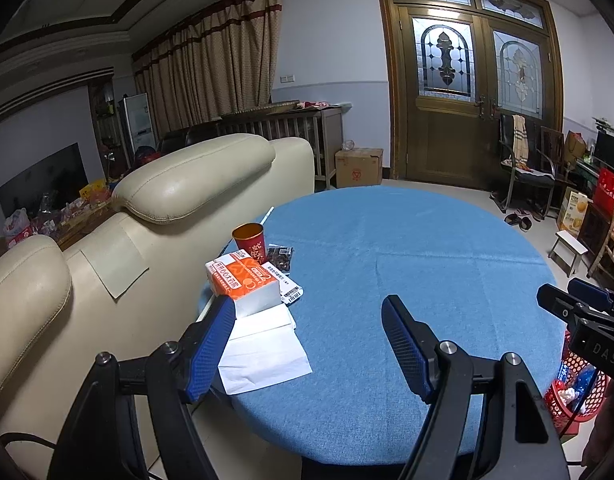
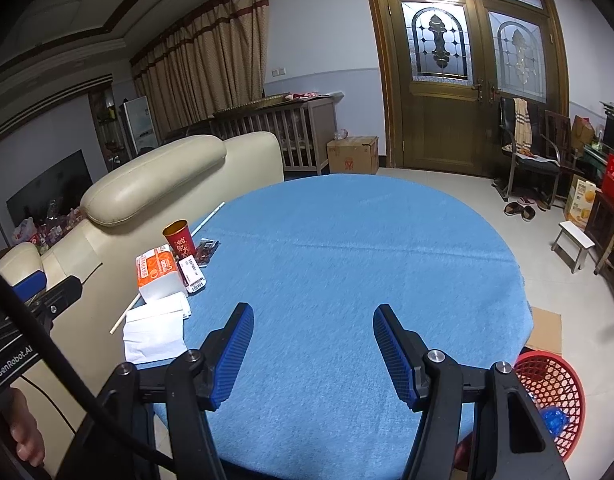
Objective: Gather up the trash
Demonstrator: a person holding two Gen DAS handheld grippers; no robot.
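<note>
Left gripper [image 1: 309, 334] wide apart, right gripper [image 2: 313, 340] likewise, empty

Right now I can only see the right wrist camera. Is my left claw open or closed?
Observer: Open. The left claw holds nothing.
Operator: What is it close to?
Observer: Its left finger is above the white paper, just in front of the orange tissue pack.
Operator: Is there only blue stuff in the basket?
Observer: No, the red basket also has a crumpled white wad inside.
</note>
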